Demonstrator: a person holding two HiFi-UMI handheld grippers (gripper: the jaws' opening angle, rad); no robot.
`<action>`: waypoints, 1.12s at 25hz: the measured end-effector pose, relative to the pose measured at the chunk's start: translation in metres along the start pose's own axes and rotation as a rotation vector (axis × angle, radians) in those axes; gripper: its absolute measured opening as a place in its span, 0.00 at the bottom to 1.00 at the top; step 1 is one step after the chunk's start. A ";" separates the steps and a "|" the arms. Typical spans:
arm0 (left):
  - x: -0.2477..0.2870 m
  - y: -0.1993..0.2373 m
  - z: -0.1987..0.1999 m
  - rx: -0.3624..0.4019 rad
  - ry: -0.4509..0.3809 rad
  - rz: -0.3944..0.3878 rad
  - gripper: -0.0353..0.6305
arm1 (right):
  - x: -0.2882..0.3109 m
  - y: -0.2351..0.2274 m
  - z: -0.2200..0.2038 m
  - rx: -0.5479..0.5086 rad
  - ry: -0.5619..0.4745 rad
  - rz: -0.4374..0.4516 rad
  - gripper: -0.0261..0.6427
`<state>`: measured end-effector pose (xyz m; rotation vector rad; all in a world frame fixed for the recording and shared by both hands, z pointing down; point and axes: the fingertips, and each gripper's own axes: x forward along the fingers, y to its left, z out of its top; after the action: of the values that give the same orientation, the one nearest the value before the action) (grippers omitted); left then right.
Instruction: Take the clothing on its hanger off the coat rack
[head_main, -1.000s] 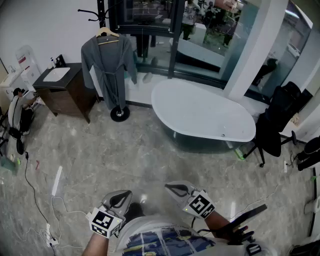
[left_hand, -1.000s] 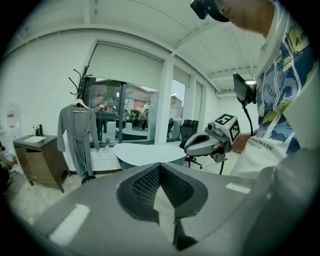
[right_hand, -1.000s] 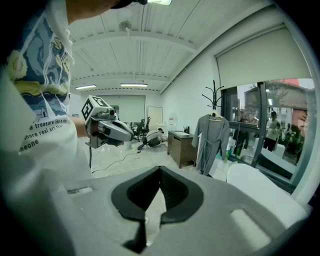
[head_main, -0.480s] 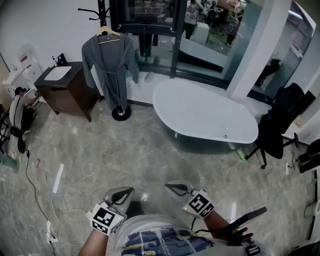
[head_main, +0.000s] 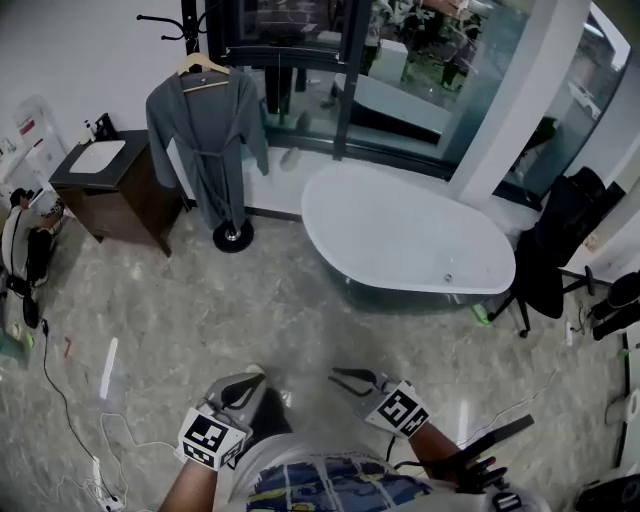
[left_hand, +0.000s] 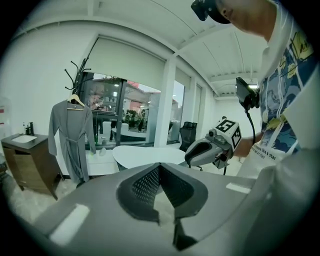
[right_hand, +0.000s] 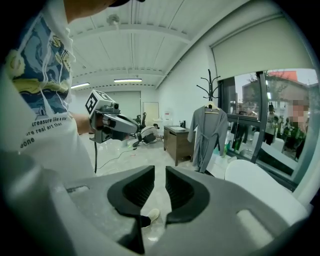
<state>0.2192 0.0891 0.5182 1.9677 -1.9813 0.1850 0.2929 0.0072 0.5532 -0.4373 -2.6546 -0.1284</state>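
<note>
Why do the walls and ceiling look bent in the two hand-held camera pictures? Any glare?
Both gripper views are fisheye: ceiling lines bow, black corners frame each picture. Left gripper view: the grey robe looks sharp. Head view: milder bending; the window glass carries reflections and the floor glints.

**Grey marbled floor (head_main: 250, 310) and what stands on it.** At far left, a dark wooden cabinet (head_main: 115, 200). Just beside it is the coat rack (head_main: 232, 237) on its round base (a grey robe (head_main: 205, 140) hangs from it on a wooden hanger (head_main: 200, 68)). At centre, a white bathtub (head_main: 400, 230). To the right, a black office chair (head_main: 545, 255). A pale strip (head_main: 108, 367) lies flat at near left.
</note>
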 end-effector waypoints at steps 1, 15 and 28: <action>0.007 0.013 0.007 0.004 -0.010 -0.012 0.06 | 0.008 -0.009 0.004 0.003 0.005 -0.009 0.14; 0.028 0.244 0.084 0.055 -0.039 -0.029 0.06 | 0.199 -0.140 0.156 -0.097 -0.005 0.015 0.16; 0.030 0.359 0.083 -0.059 -0.082 0.170 0.06 | 0.323 -0.245 0.215 -0.200 0.000 0.152 0.20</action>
<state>-0.1479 0.0446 0.5033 1.7983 -2.1810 0.0872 -0.1500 -0.0984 0.4985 -0.7011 -2.6074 -0.3478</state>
